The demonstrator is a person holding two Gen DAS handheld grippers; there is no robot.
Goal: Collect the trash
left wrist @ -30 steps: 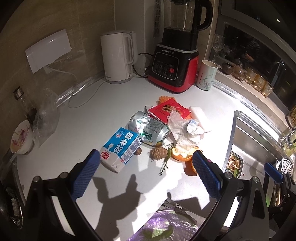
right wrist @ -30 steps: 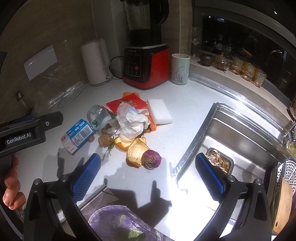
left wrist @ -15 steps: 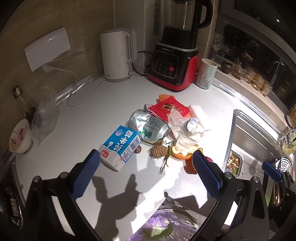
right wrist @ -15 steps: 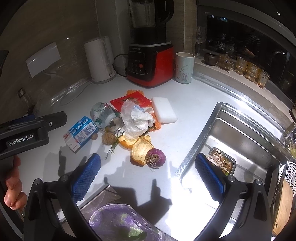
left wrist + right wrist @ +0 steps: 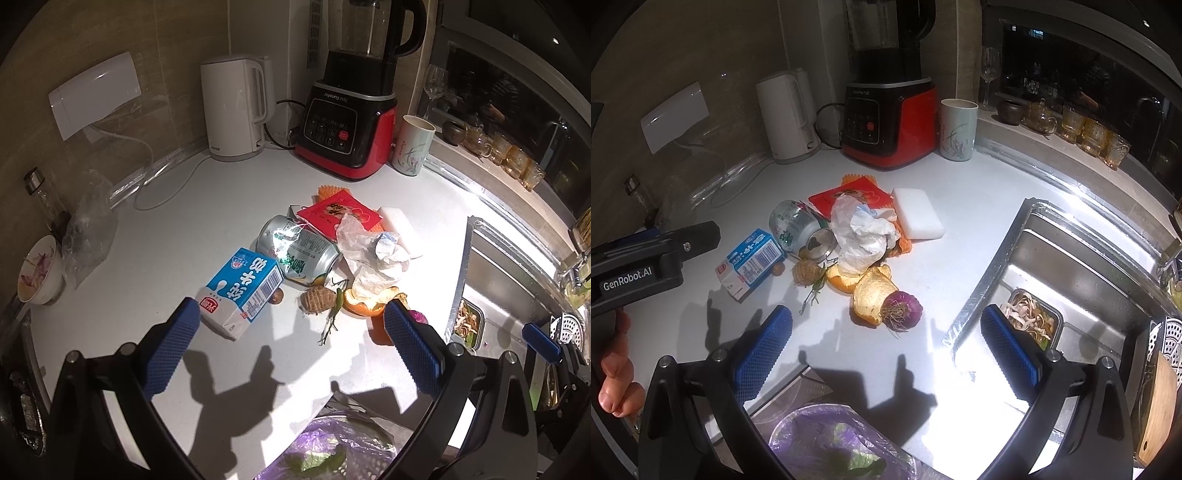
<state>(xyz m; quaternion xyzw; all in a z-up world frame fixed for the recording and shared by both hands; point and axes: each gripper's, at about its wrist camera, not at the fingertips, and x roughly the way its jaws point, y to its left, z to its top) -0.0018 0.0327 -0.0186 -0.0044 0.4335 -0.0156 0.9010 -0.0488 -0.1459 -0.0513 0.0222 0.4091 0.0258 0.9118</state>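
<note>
A pile of trash lies on the white counter: a blue milk carton (image 5: 242, 291) (image 5: 750, 260), a crushed green can (image 5: 298, 250) (image 5: 799, 228), crumpled white plastic (image 5: 371, 258) (image 5: 862, 232), a red packet (image 5: 340, 212), a brown taro root (image 5: 314, 300) (image 5: 807, 272), orange peel (image 5: 364, 304) (image 5: 873, 295) and a purple onion (image 5: 901, 308). My left gripper (image 5: 288, 354) is open and empty, above the counter just short of the carton. My right gripper (image 5: 886, 350) is open and empty, just short of the onion. A bin lined with a purple bag (image 5: 328, 450) (image 5: 834, 443) sits below the counter edge.
A white kettle (image 5: 234, 107), a red blender (image 5: 351, 122) and a cup (image 5: 412, 144) stand at the back. A white sponge (image 5: 916, 214) lies beside the pile. A steel sink (image 5: 1071, 280) with a food tray is on the right. A bowl (image 5: 38, 271) and clear bag sit far left.
Both grippers have drifted slightly back and to the left from the pile; they stay open and empty. The trash has not moved.
</note>
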